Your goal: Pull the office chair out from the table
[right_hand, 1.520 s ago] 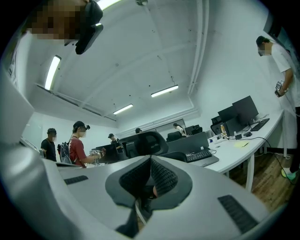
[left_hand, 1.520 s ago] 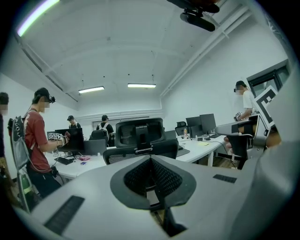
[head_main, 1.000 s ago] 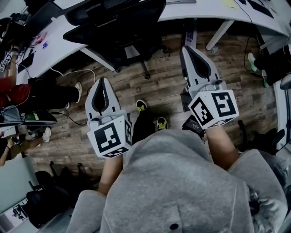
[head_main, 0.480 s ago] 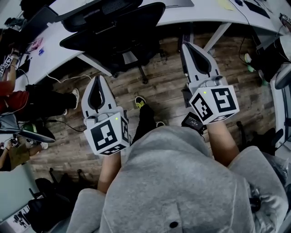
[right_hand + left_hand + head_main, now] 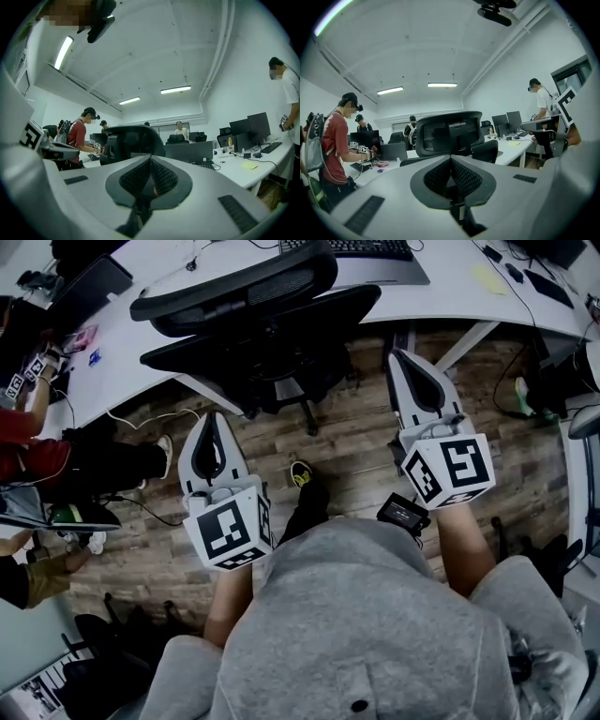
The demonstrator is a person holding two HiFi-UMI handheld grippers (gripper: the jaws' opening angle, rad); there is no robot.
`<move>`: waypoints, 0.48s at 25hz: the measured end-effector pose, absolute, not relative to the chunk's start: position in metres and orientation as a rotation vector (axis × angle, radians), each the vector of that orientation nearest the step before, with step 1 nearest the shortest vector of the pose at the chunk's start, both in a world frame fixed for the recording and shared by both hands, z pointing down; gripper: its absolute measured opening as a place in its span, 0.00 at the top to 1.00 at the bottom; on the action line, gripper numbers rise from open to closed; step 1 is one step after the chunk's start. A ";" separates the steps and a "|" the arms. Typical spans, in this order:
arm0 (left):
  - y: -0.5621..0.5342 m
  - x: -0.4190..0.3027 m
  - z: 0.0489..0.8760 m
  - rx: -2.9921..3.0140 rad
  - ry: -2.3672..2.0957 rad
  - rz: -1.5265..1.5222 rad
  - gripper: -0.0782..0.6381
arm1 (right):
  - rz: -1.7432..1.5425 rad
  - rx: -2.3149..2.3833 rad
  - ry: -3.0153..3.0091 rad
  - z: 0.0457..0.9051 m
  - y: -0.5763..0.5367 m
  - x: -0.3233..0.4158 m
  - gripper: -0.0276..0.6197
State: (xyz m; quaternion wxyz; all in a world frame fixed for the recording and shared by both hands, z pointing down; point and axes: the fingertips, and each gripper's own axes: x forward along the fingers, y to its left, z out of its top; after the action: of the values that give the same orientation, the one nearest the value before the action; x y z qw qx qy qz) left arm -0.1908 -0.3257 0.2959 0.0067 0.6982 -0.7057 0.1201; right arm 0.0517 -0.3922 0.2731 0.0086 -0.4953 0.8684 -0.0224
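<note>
Here, both forearms extend forward from the person's grey top, holding the left gripper [image 5: 210, 418] and the right gripper [image 5: 405, 357] side by side, well apart and pointing roughly level. Each gripper's jaws are pressed together with nothing between them. The office chair [image 5: 253, 329] stands ahead of both grippers and clear of them, more nearly in line with the left one, close against the white table [image 5: 469, 292] with its backrest toward the person, on a wood-plank floor [image 5: 347, 442].
</note>
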 end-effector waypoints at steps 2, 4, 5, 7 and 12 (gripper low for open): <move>-0.339 -0.203 0.296 2.177 -2.208 0.380 0.88 | -0.041 -1.553 2.734 0.272 -0.407 0.043 0.91; -0.352 -0.214 0.296 2.174 -2.207 0.379 0.88 | -0.022 -1.565 2.750 0.272 -0.419 0.036 0.91; -0.358 -0.219 0.296 2.171 -2.207 0.376 0.88 | -0.011 -1.573 2.760 0.273 -0.424 0.033 0.91; -0.369 -0.229 0.297 2.165 -2.209 0.368 0.88 | 0.018 -1.584 2.785 0.273 -0.431 0.025 0.91; -0.392 -0.254 0.293 2.147 -2.229 0.339 0.88 | 0.111 -1.591 2.841 0.271 -0.450 0.009 0.91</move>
State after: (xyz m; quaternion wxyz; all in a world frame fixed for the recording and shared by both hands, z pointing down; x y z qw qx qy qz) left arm -0.2539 -0.3923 0.2932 0.0141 0.6896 -0.7159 0.1088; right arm 0.0088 -0.4505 0.2711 -0.0583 -0.4875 0.8705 0.0341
